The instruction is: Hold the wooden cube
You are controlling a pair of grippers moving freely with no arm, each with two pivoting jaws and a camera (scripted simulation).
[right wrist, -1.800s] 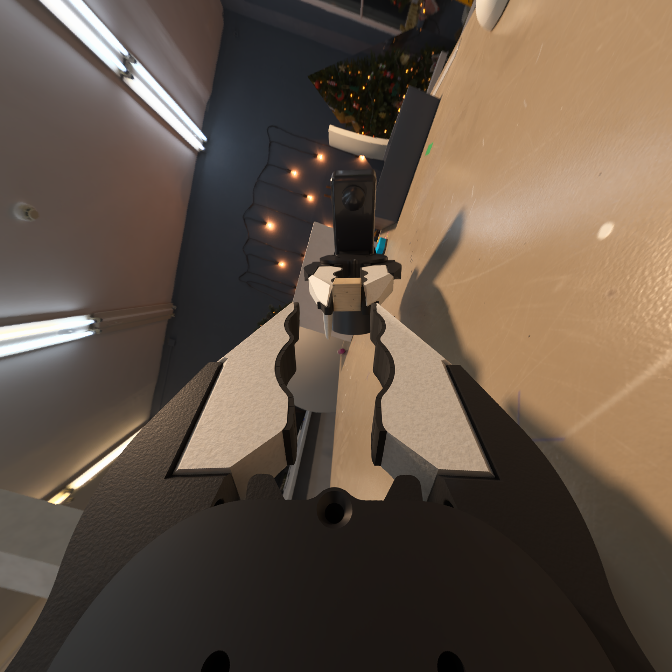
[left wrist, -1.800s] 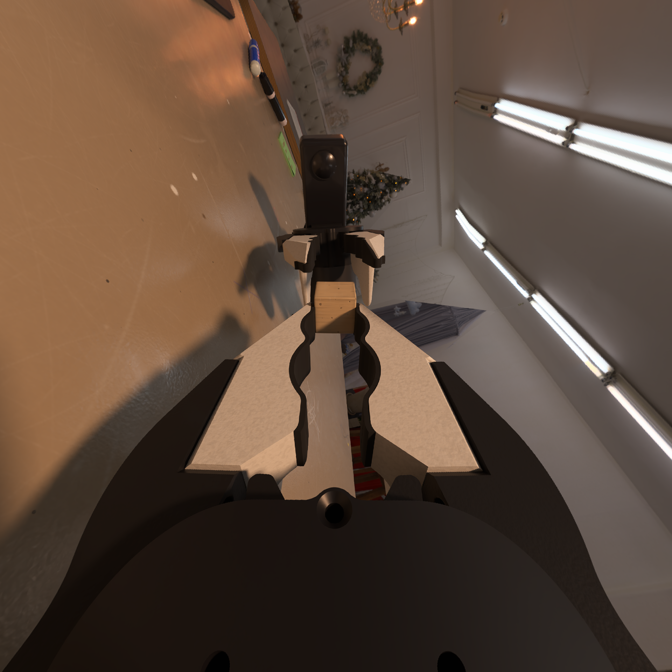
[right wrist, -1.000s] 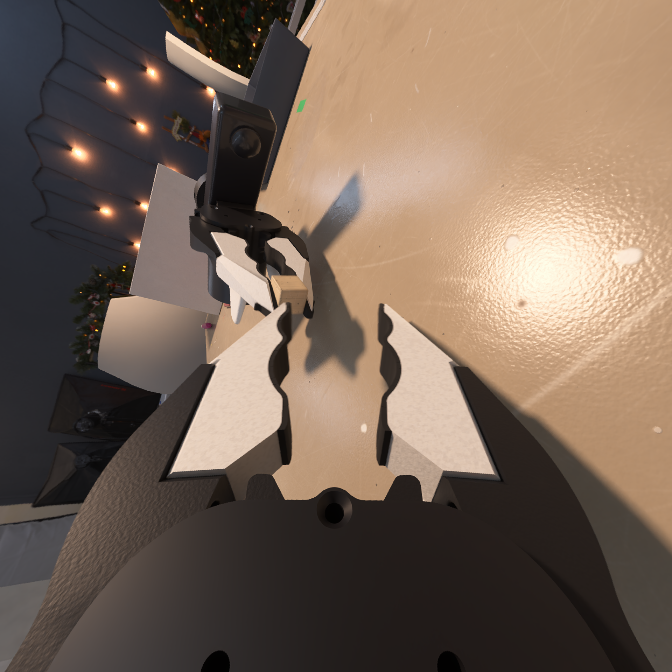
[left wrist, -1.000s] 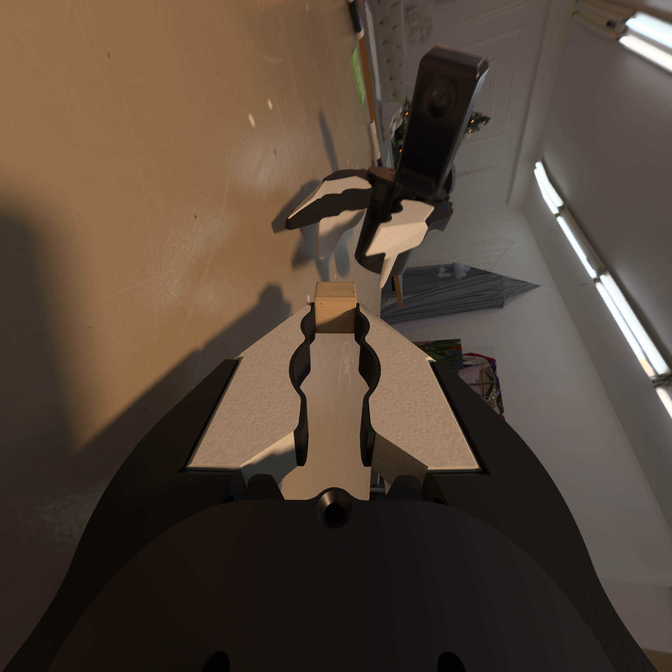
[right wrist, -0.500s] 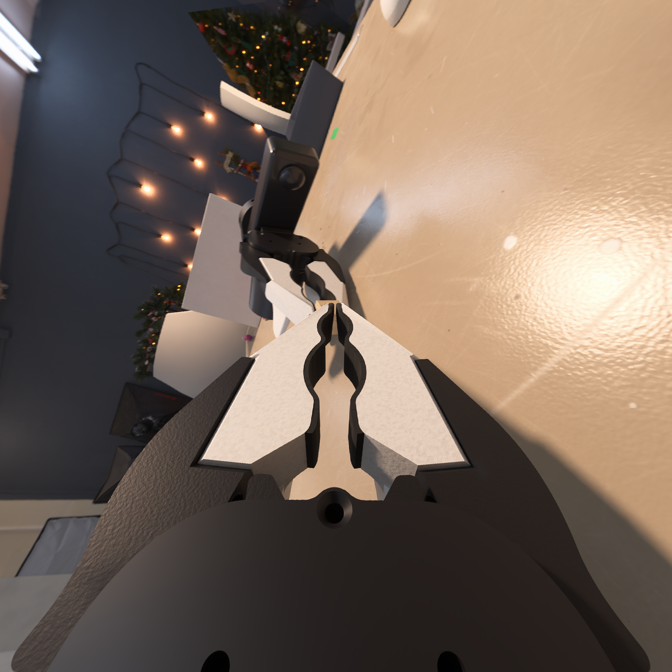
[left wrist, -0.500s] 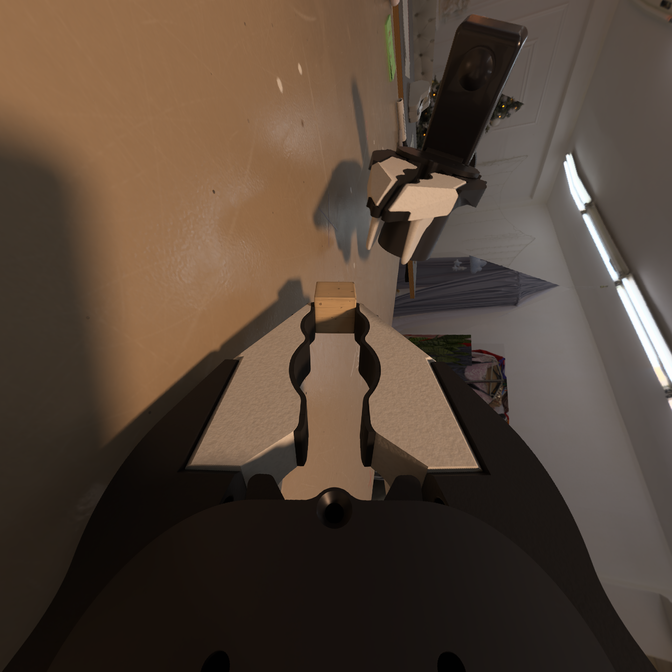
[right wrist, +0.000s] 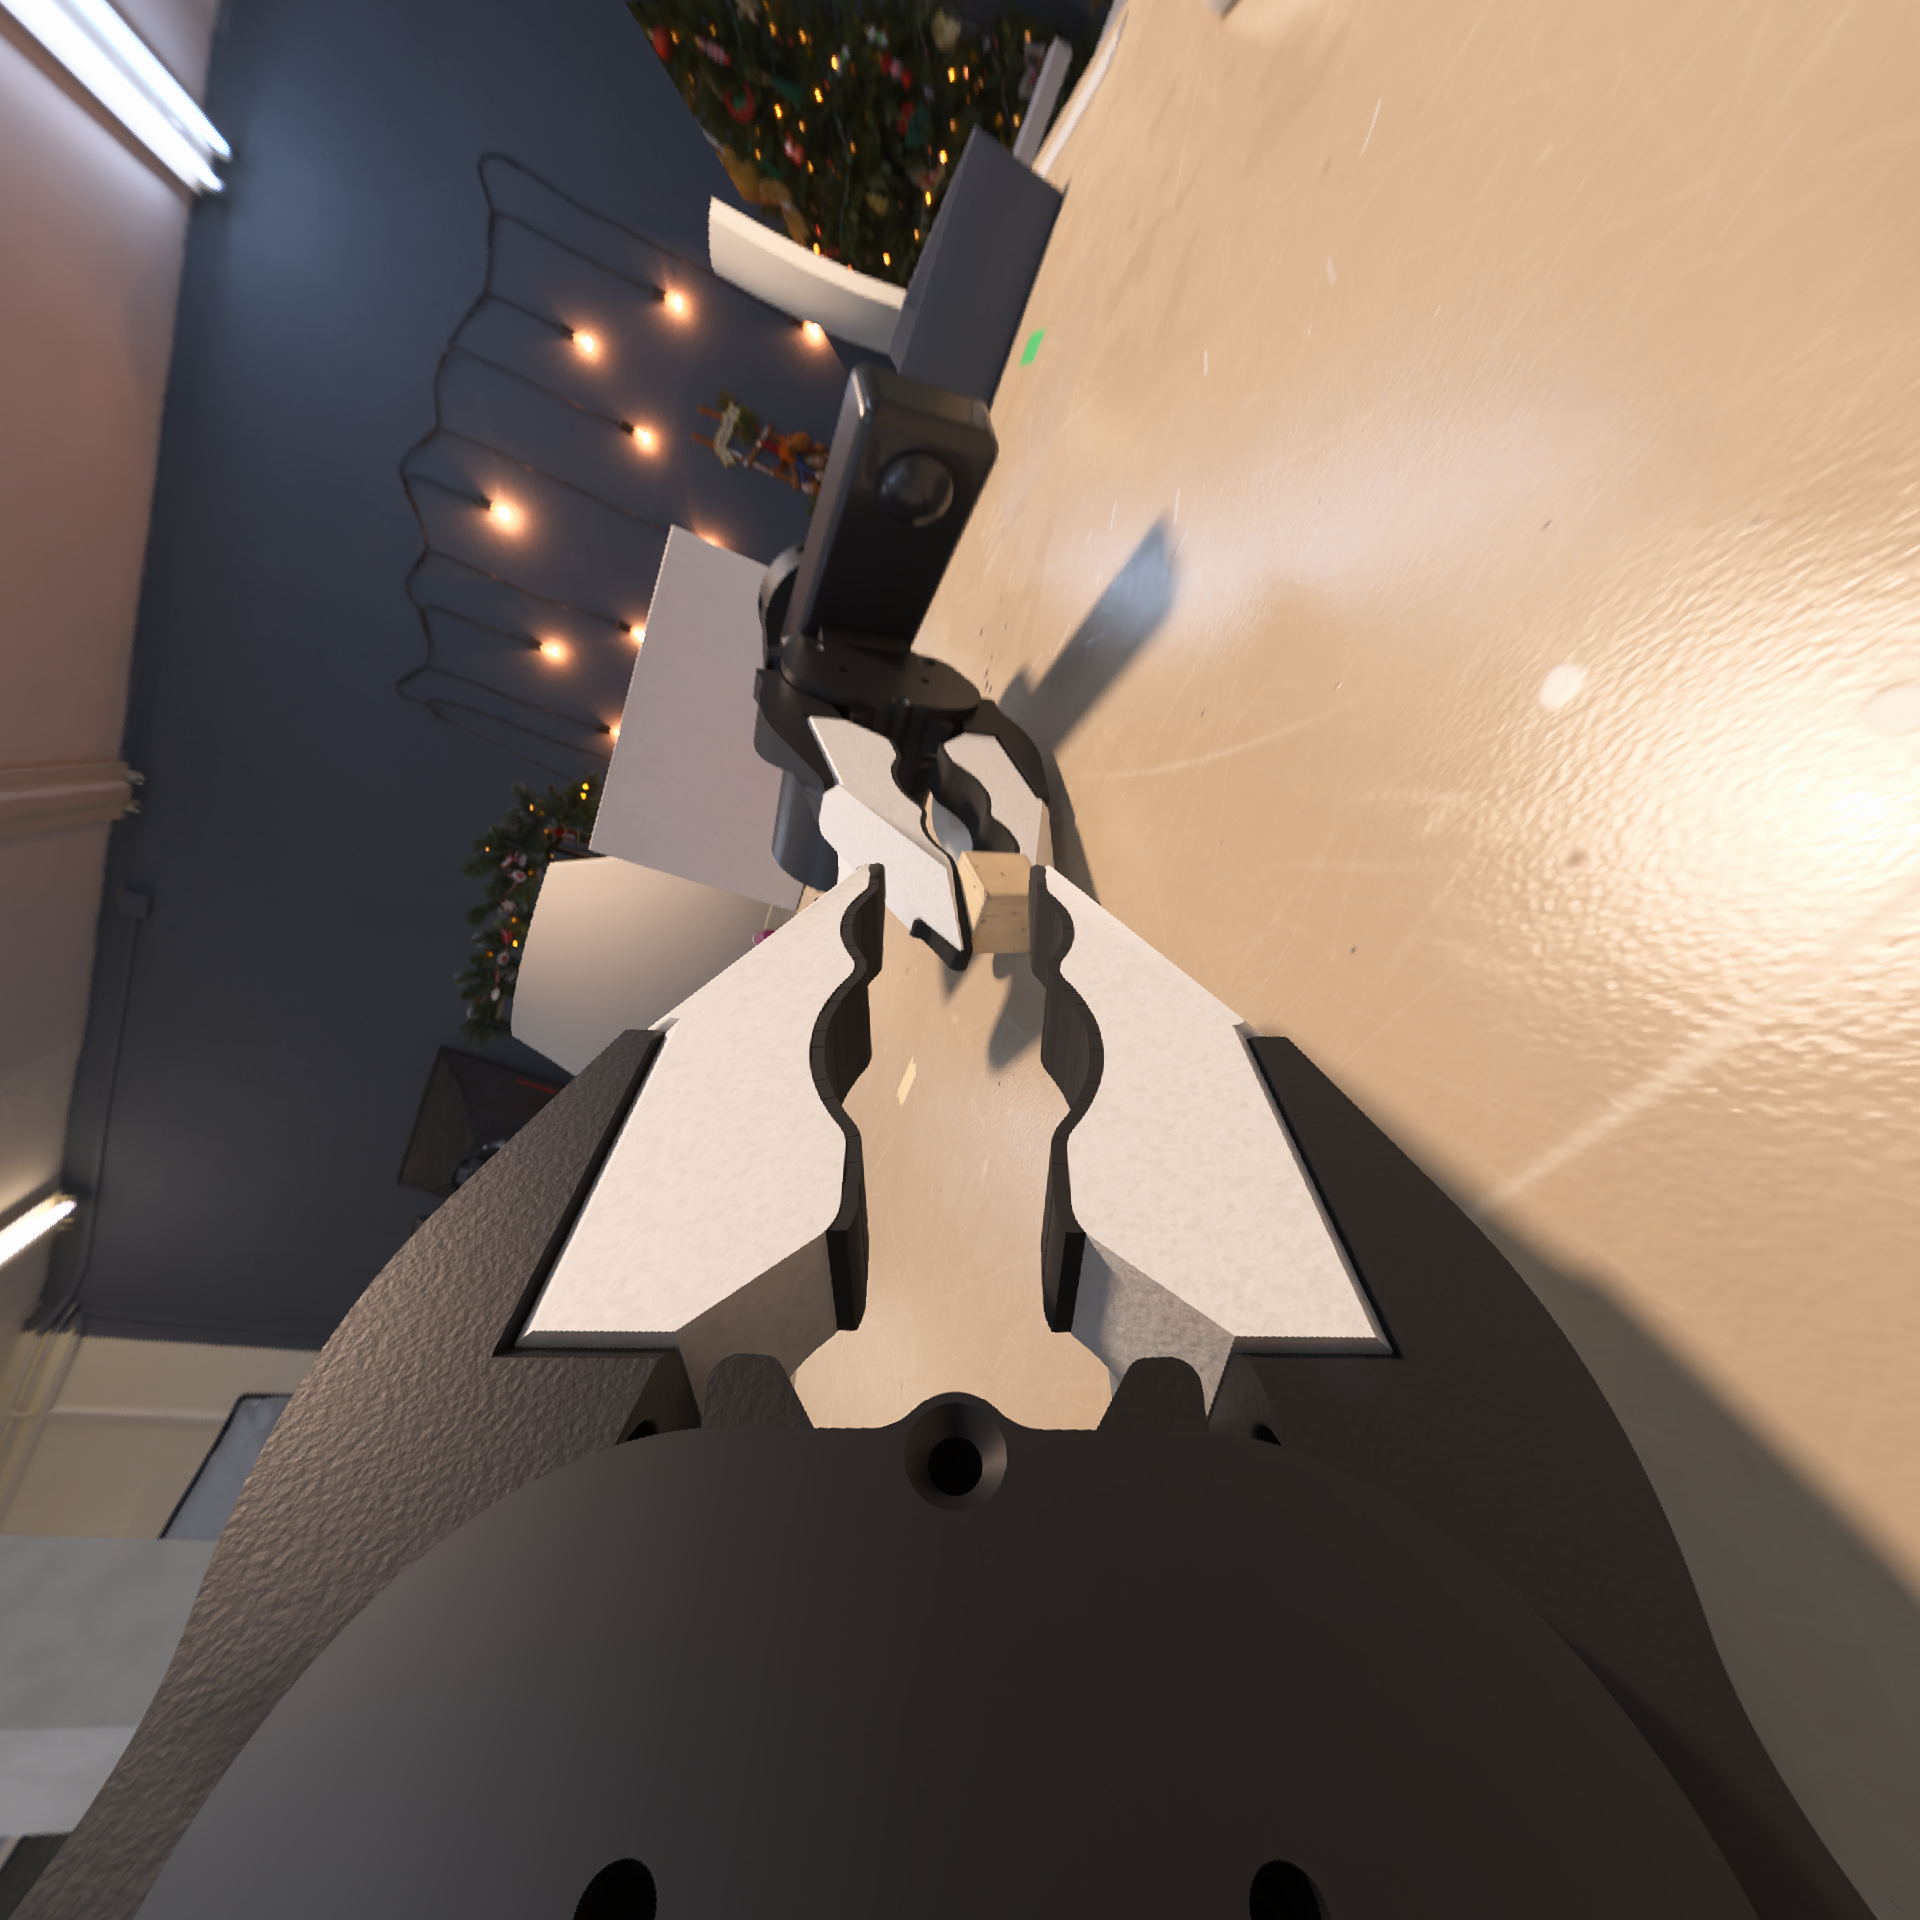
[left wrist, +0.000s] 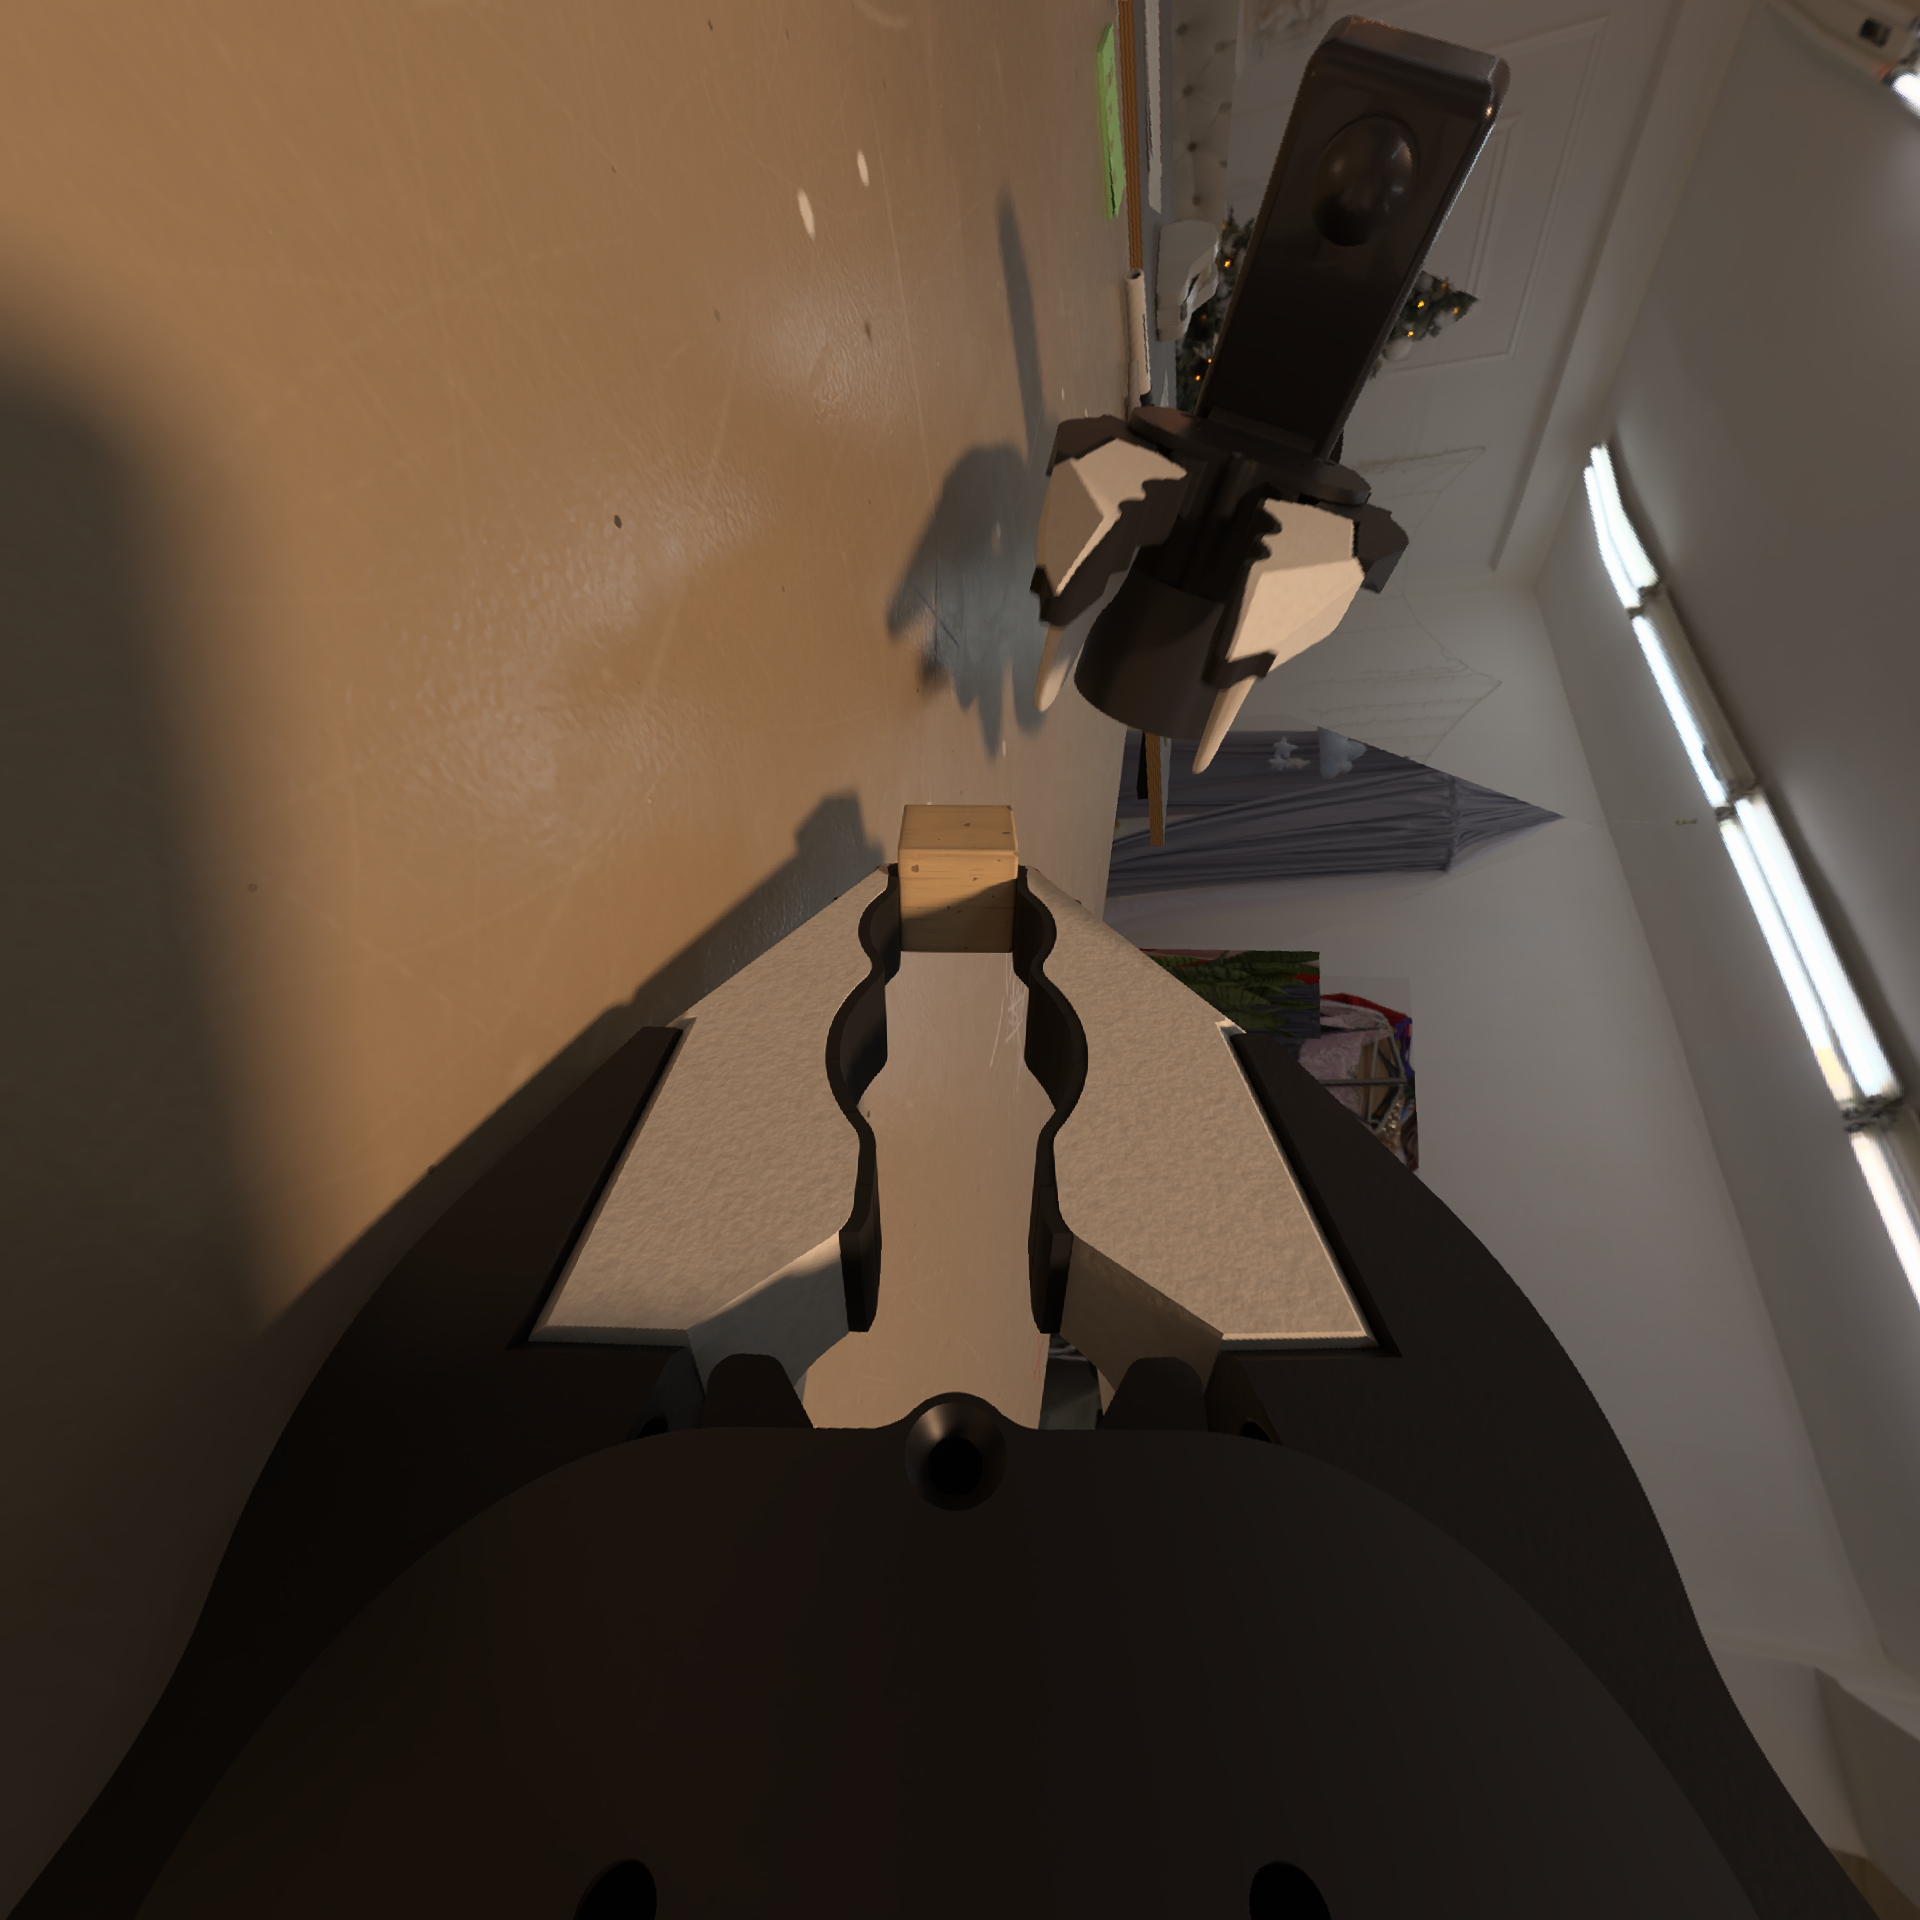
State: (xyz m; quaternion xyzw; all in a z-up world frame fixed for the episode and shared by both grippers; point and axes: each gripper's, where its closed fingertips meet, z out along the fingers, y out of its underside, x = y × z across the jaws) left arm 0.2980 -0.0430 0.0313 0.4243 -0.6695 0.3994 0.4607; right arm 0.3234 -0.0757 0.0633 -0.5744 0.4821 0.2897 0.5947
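Observation:
The small wooden cube (left wrist: 956, 878) is clamped between the fingertips of my left gripper (left wrist: 956, 902), which holds it above the tan table (left wrist: 468, 520). My right gripper (left wrist: 1127, 717) is open and empty, apart from the cube, beyond it to the upper right, with its fingers pointing back toward it. In the right wrist view my right gripper (right wrist: 954, 883) is open. There the cube (right wrist: 995, 914) shows just past its tips, close to the right finger, still gripped by my left gripper (right wrist: 987, 883).
Both views are rolled sideways, so the table (right wrist: 1507, 727) fills one side. A green strip (left wrist: 1110, 125) and a marker (left wrist: 1138, 332) lie near its far edge. A grey board (right wrist: 966, 260) and white boxes (right wrist: 696, 727) stand past the table's other end.
My right gripper was shut half a second ago and is now open again, facing the cube. My left gripper has kept its hold on the cube throughout.

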